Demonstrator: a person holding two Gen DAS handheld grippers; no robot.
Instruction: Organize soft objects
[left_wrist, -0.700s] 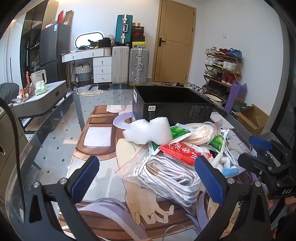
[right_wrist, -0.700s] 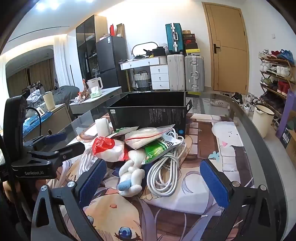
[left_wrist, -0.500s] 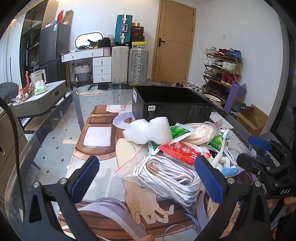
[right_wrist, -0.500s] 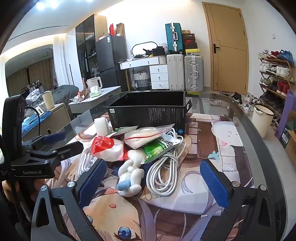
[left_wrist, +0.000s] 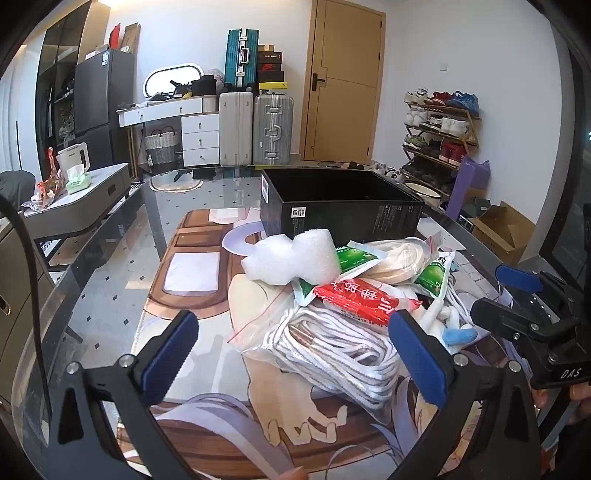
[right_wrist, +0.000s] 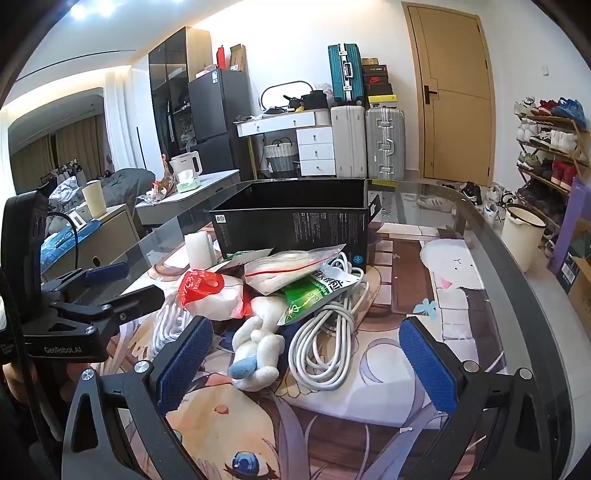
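A pile of soft things lies on the glass table in front of an open black box (left_wrist: 340, 206) (right_wrist: 295, 221). It holds white foam (left_wrist: 291, 254), a bagged white rope (left_wrist: 340, 350), a red packet (left_wrist: 354, 299), green packets (right_wrist: 314, 291), a white plush toy (right_wrist: 258, 350) and a coiled white cable (right_wrist: 325, 343). My left gripper (left_wrist: 295, 358) is open, just short of the bagged rope. My right gripper (right_wrist: 306, 363) is open, just short of the plush toy and cable. Each gripper shows at the edge of the other's view.
A printed mat (right_wrist: 406, 387) covers the table top. The table's curved edge (right_wrist: 517, 295) runs at the right. Suitcases (left_wrist: 255, 129), a dresser, a door and a shoe rack (left_wrist: 439, 140) stand behind. A side table (left_wrist: 81, 199) is at the left.
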